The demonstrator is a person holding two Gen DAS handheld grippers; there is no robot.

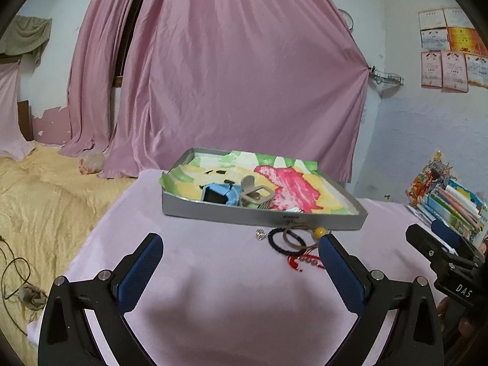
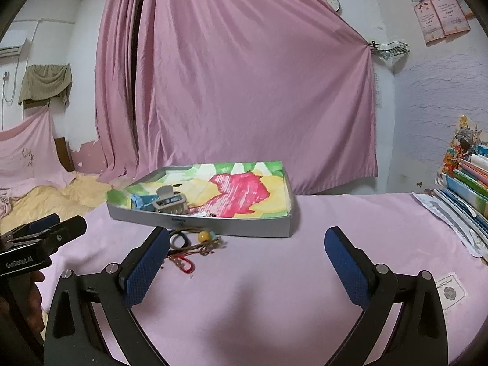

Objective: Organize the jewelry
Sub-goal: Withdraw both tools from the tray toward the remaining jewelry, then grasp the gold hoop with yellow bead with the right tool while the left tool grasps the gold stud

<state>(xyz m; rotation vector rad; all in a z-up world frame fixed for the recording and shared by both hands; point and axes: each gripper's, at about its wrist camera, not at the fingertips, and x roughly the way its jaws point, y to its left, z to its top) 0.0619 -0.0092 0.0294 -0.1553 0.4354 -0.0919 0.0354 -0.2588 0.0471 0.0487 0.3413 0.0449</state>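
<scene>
A grey tray (image 1: 262,217) (image 2: 201,225) lined with colourful paper sits on the pink-covered table. Inside it lie a blue watch (image 1: 217,194) (image 2: 143,201) and a grey hair claw (image 1: 254,189) (image 2: 170,202). In front of the tray lies a small pile: a black hair tie (image 1: 279,241) (image 2: 178,239), a cord with a yellow bead (image 1: 319,231) (image 2: 203,236), a red bracelet (image 1: 302,261) (image 2: 184,264) and a small silver piece (image 1: 260,234). My left gripper (image 1: 241,244) is open, the pile by its right finger. My right gripper (image 2: 247,238) is open, the pile by its left finger.
A stack of books and booklets (image 1: 454,207) (image 2: 469,189) stands at the table's right edge. A yellow bedspread (image 1: 45,192) lies to the left, with cables (image 1: 18,277) on it. A pink curtain (image 1: 244,76) hangs behind the table. A small card (image 2: 450,291) lies near the right.
</scene>
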